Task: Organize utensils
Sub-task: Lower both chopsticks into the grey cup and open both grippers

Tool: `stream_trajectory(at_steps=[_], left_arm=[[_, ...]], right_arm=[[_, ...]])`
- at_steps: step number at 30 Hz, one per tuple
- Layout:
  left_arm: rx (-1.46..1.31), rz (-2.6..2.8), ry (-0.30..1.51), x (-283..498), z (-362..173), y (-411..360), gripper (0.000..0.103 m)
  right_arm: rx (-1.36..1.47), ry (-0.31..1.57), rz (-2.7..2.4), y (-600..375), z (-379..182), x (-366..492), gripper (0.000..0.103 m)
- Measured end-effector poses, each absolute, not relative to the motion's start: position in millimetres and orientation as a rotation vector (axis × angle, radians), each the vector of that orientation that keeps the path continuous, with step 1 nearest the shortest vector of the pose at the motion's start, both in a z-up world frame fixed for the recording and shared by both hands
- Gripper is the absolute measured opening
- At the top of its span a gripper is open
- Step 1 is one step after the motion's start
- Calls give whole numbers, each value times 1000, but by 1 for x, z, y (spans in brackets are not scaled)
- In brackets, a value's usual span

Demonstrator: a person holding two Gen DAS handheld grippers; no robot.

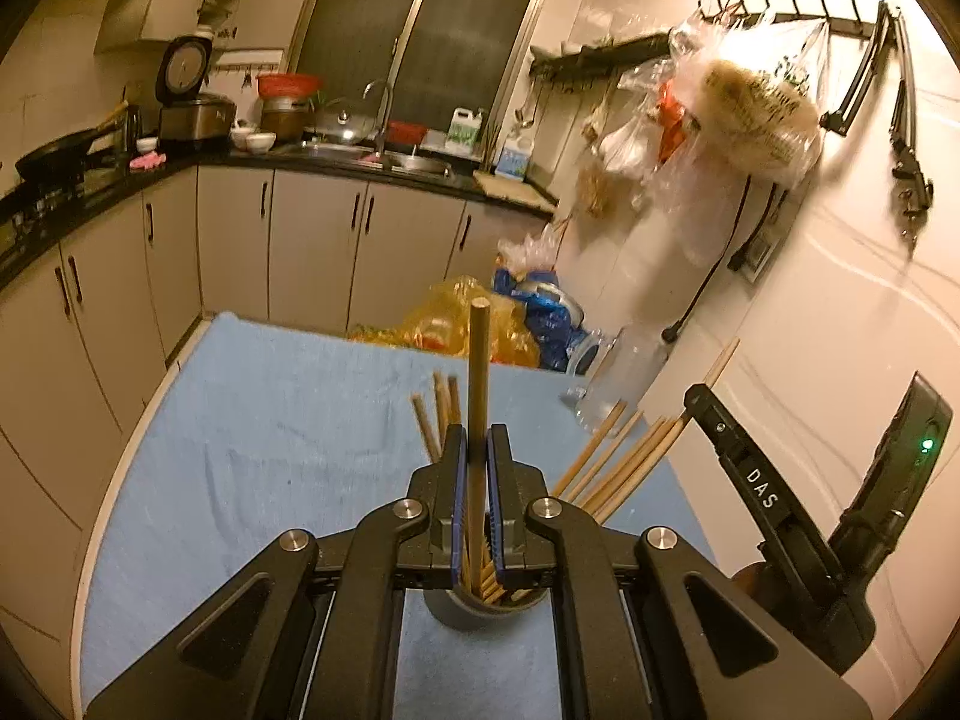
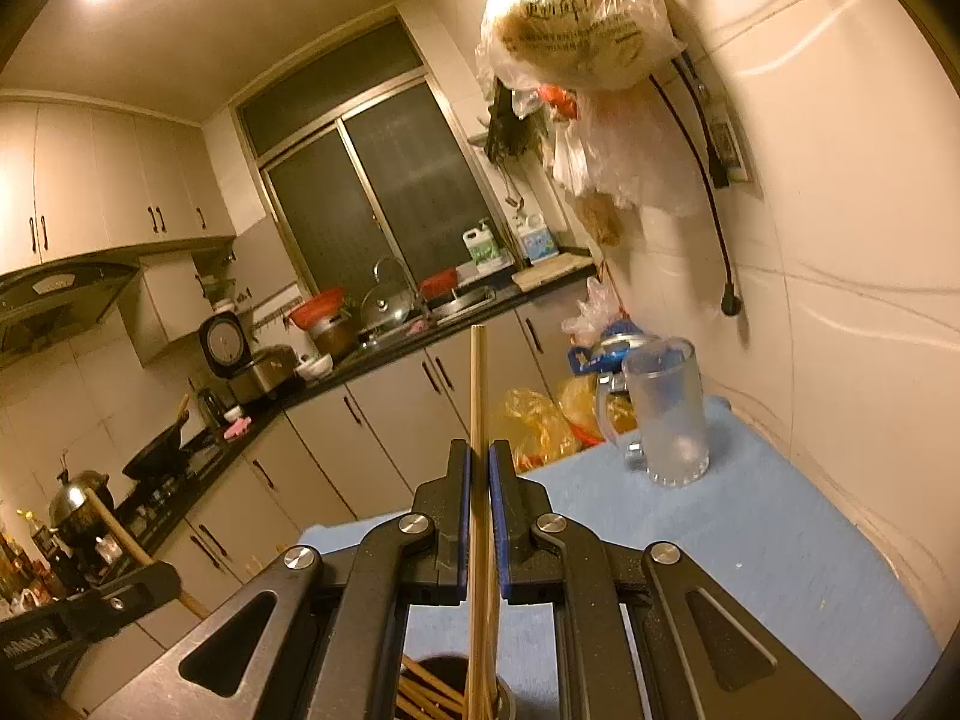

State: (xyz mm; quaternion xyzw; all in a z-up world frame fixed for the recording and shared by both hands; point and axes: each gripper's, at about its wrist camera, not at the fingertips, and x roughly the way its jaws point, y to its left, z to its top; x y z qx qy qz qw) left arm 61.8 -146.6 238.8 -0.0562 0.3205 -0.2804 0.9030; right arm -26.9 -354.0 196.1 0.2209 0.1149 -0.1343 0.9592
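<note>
My left gripper (image 1: 478,438) is shut on a thick wooden stick (image 1: 478,372) that stands upright, its lower end in a dark utensil cup (image 1: 474,609) below the jaws. Several wooden chopsticks (image 1: 624,462) lean out of the cup to the right, a few more (image 1: 435,414) to the left. My right gripper (image 2: 478,456) is shut on a thin chopstick (image 2: 478,384), also upright, above the same cup (image 2: 444,684) with chopsticks in it. The right gripper's body (image 1: 798,516) shows in the left wrist view at lower right. A blue towel (image 1: 288,420) covers the table.
A frosted glass mug (image 2: 666,414) stands on the towel's far right by the wall. Plastic bags (image 1: 474,324) sit beyond the table's far edge. Bags hang on the right wall (image 1: 744,114). Kitchen counter with sink (image 1: 384,159) and cabinets lie behind and to the left.
</note>
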Motion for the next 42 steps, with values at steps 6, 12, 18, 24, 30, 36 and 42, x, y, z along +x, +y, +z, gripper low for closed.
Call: stream_trajectory(at_steps=[6, 12, 18, 24, 30, 36, 42], left_arm=[[-103, -583, 695, 64, 216, -146, 6], [-90, -593, 709, 63, 203, -143, 7], [-71, -602, 708, 64, 198, -147, 7], [-68, -592, 724, 70, 194, -151, 7], [-75, -578, 730, 74, 192, -149, 7], [-67, -568, 731, 72, 191, -148, 7], [-58, -546, 717, 66, 192, -146, 27]], right_arm=[[452, 268, -264, -352, 181, -28, 7], [452, 294, -256, -352, 173, -31, 7], [450, 310, -245, -350, 167, -30, 7], [464, 334, -242, -353, 162, -25, 7], [474, 341, -221, -355, 163, -25, 8], [477, 338, -215, -357, 167, -32, 8], [480, 330, -226, -359, 172, -44, 20]])
